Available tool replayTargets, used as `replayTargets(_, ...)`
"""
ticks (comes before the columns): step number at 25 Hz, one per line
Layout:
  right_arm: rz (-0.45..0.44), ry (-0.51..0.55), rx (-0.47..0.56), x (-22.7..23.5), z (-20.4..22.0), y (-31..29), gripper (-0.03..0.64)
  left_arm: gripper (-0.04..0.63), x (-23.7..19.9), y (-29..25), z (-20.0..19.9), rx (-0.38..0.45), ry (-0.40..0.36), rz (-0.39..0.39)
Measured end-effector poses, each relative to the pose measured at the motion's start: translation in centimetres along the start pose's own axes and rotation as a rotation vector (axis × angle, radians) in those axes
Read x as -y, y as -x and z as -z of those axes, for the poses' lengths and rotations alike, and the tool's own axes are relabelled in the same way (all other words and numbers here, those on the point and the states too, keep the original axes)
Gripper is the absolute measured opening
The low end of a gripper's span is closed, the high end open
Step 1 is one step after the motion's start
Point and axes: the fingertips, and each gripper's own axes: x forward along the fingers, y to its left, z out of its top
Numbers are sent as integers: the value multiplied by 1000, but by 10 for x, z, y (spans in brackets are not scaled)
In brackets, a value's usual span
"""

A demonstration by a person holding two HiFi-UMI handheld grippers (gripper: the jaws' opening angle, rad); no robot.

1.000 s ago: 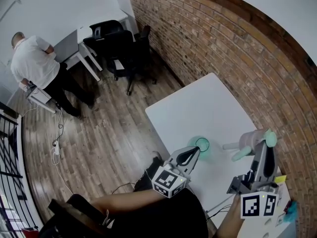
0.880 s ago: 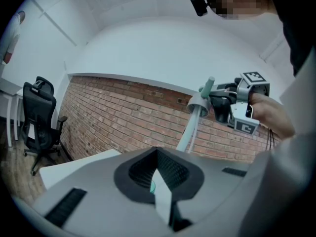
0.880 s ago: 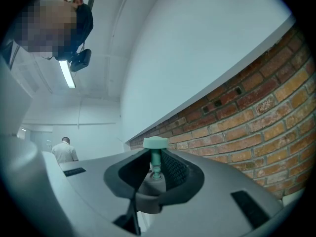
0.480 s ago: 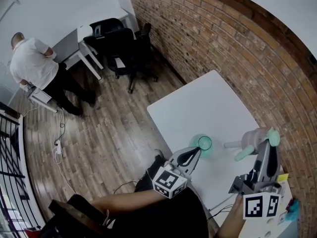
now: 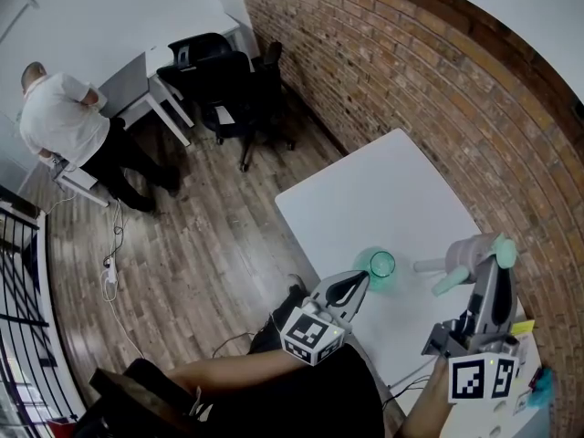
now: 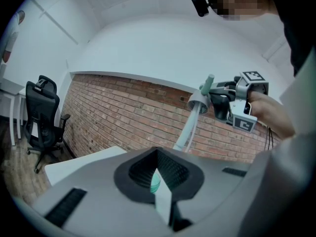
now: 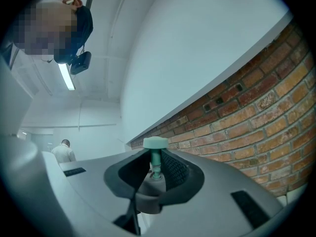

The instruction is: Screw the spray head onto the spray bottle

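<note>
Right gripper [image 5: 493, 267] clamps spray head [image 5: 465, 256] aloft; left gripper [image 5: 354, 286] closed, empty, beside spray bottle [image 5: 380, 266]. Brace it first, lower dip tube [image 5: 425, 265] plumb.

Head view: looks steeply down on the white rectangular table [image 5: 374, 190] at centre right; the red brick wall [image 5: 411, 80] crosses the upper right. Left gripper view: close behind its own jaws, near level, facing that wall, with the grey right gripper [image 6: 216, 96] at upper right. Right gripper view: tilted slightly upward, wall at right. Its lower left and the head view's upper left share the person in a white shirt [image 7: 63, 152].
</note>
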Motion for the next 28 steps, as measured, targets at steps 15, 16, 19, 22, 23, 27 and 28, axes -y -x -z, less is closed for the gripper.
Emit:
replayTargets(15,-13,3,-26,-8,12,-7,71,-2,-6,2,4,-14,10,4)
replayTargets(16,-15,2,-26,-9,13,-7,71,-2,-7,2,3,-16,11,4)
replayTargets(19,-20,2,-31,-11,16,-7,71,-2,-7,3,3,-19,12,6)
replayTargets(22,-16,11,-41,-11,20,-9,71,-2,-8,3,2,-17,9,9)
replayTargets(23,-15,12,-45,-11,22,-9,71,-2,-8,3,1,-15,10,11)
replayTargets(27,-24,0,-51,-12,27,-12,71,-2,-8,2,-2,1,12,20)
replayTargets(28,-26,-2,-51,-13,28,-12,71,-2,-8,2,-3,3,12,20)
